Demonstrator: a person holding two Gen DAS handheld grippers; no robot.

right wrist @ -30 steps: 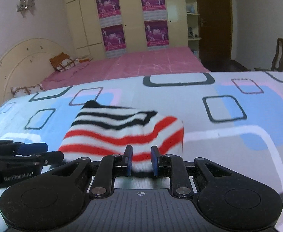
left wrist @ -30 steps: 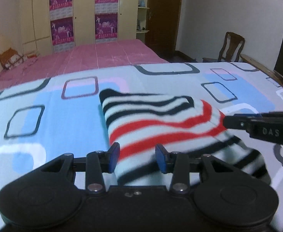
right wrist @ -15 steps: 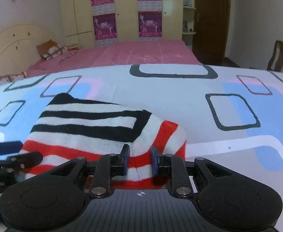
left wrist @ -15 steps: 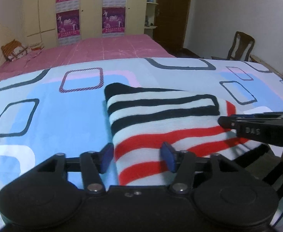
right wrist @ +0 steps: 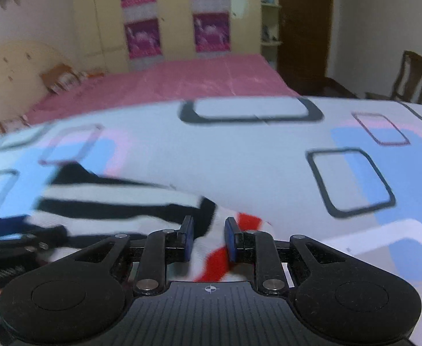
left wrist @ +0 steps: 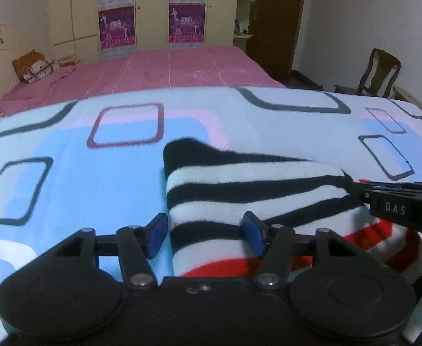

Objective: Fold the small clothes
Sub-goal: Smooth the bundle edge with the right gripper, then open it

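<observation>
Lying on the patterned bedsheet [left wrist: 66,178], the striped garment [left wrist: 239,190] is folded into a compact block; black-and-white bands show on the upper layer, red-and-white bands below and toward the near side. Landmark for all positions: the garment.

Left gripper [left wrist: 205,235]: jaws spread wide, blue fingertips [left wrist: 156,235] straddling the garment's near left corner. One pad sits just off the garment's left edge over bare sheet, the other over the striped fabric. No cloth is pinched between them.

Right gripper [right wrist: 208,240]: jaws at a moderate gap, not closed. Striped cloth with a red band shows between the blue pads [right wrist: 186,238]; cannot tell from this blurred view whether the pads touch it. In the left wrist view the right gripper's fingers [left wrist: 401,204] reach in at the garment's right edge, level with the fold line between the black and red bands.

Beyond the garment: pink bed [left wrist: 182,69], then a cream wardrobe with purple posters [left wrist: 118,26]. A wooden chair [left wrist: 380,72] stands far right of the garment, against the wall.
</observation>
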